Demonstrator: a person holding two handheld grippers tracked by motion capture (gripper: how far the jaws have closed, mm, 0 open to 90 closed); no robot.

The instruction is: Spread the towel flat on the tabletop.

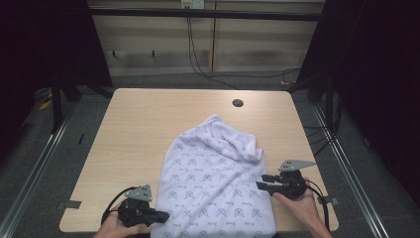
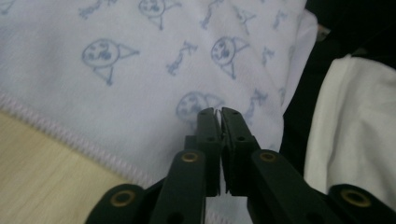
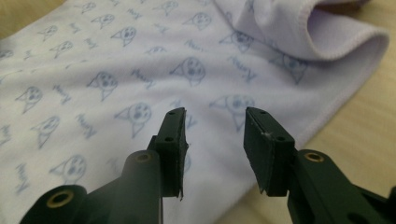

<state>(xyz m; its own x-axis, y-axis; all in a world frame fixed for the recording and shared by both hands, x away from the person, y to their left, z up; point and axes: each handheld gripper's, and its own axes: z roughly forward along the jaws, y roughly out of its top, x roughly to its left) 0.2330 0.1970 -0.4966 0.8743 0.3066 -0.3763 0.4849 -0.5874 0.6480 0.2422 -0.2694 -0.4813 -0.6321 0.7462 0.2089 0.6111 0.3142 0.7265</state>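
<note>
Cloth (image 1: 218, 178) on table (image 1: 148, 124), between left tool (image 1: 161, 216) and right tool (image 1: 262, 182).

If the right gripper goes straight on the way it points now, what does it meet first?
Most likely the printed cloth. The right gripper has open fingers aimed across its flat part, with nothing between. Depth is unclear; the folded edge lies farther off to one side.

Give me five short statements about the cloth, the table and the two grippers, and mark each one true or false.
1. The white printed cloth lies on a wooden table. True.
2. The right gripper has its jaws closed tight. False: a clear gap shows between them.
3. The left gripper has its jaws nearly together. True.
4. The cloth is plain, with no print. False: it bears small blue face-like drawings.
5. The cloth's far end is bunched up. True.
</note>
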